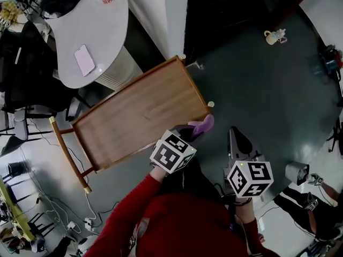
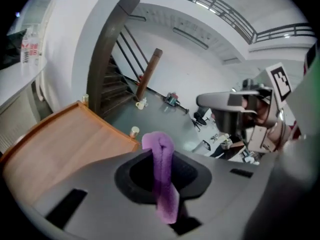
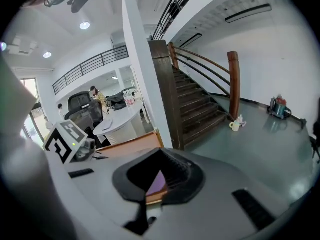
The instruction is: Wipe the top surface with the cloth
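A wooden table top (image 1: pixel 139 116) with a raised rim lies below me, slanting up to the right. My left gripper (image 1: pixel 188 134) hangs over its near right corner, shut on a purple cloth (image 1: pixel 202 126). In the left gripper view the cloth (image 2: pixel 161 169) stands bunched between the jaws of that gripper (image 2: pixel 162 186), with the wood (image 2: pixel 55 149) to its left. My right gripper (image 1: pixel 237 142) is off the table to the right, above the grey floor. The right gripper view shows its jaws (image 3: pixel 150 190) together with nothing held; a strip of purple and wood shows beyond them.
A white round table (image 1: pixel 107 31) carrying a pink phone (image 1: pixel 84 59) stands at the far left, touching the wooden table's far side. A dark staircase (image 3: pixel 197 104) rises behind. A small cup (image 1: pixel 274 36) sits on the floor. Cables (image 1: pixel 80 218) and chairs (image 1: pixel 21 122) crowd the left side.
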Action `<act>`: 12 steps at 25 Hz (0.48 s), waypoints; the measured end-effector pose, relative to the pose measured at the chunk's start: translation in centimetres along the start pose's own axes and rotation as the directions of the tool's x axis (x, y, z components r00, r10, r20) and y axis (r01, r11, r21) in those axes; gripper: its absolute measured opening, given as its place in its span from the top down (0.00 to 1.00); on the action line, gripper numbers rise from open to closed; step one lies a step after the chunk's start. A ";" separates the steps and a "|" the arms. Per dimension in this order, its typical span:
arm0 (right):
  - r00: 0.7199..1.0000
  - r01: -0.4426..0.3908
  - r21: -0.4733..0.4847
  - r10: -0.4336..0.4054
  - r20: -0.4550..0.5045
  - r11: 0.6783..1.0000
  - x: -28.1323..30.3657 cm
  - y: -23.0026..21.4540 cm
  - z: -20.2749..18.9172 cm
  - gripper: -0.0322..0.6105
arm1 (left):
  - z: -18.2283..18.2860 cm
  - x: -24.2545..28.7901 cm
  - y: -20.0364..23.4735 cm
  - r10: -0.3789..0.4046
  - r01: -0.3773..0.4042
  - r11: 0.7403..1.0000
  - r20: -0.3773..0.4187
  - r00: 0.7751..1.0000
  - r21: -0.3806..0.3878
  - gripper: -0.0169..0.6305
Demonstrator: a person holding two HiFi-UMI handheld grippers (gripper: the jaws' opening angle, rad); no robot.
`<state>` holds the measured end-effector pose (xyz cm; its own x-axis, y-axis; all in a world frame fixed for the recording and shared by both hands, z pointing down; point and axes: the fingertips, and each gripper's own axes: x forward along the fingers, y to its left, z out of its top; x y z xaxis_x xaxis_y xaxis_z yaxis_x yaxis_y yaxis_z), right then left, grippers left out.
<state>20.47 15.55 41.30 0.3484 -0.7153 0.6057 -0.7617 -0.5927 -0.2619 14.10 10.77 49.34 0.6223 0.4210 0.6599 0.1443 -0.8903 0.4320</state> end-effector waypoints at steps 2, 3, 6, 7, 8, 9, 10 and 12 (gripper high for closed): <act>1.000 -0.001 -0.005 0.001 0.011 1.000 0.1 0.4 0.3 0.95 | -0.7 -0.6 -0.6 -0.042 0.044 0.999 -0.037 0.998 0.030 0.89; 1.000 -0.001 -0.007 0.001 0.014 1.000 0.1 0.5 0.5 0.95 | -0.9 -0.6 -0.7 -0.052 0.054 0.998 -0.048 0.998 0.037 0.90; 1.000 0.004 -0.008 -0.004 0.010 1.000 0.2 0.5 0.6 0.95 | -1.1 0.4 0.1 -0.064 0.066 0.997 -0.070 0.996 0.036 0.90; 1.000 0.007 -0.007 -0.007 0.005 1.000 0.2 0.4 0.6 0.95 | -0.8 1.0 0.7 -0.062 0.065 0.997 -0.075 0.995 0.032 0.90; 1.000 0.009 -0.007 -0.009 0.000 1.000 0.3 0.2 0.6 0.95 | -0.5 1.6 1.5 -0.059 0.062 0.998 -0.081 0.995 0.028 0.90; 1.000 0.011 -0.005 -0.011 -0.005 1.000 0.3 0.0 0.5 0.95 | -0.1 2.3 2.3 -0.055 0.057 0.998 -0.086 0.995 0.023 0.90; 1.000 0.013 -0.002 -0.013 -0.012 1.000 0.4 -0.1 0.4 0.95 | 0.4 2.9 3.3 -0.049 0.051 0.999 -0.091 0.995 0.017 0.90; 1.000 0.015 0.006 -0.015 -0.027 1.000 0.6 -0.4 0.2 0.95 | 1.5 3.9 5.7 -0.027 0.028 1.000 -0.098 0.995 0.006 0.90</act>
<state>21.08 15.26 41.58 0.3451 -0.6960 0.6297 -0.7529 -0.6058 -0.2571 18.48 7.07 53.49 0.5397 0.4600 0.7051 0.1659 -0.8792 0.4466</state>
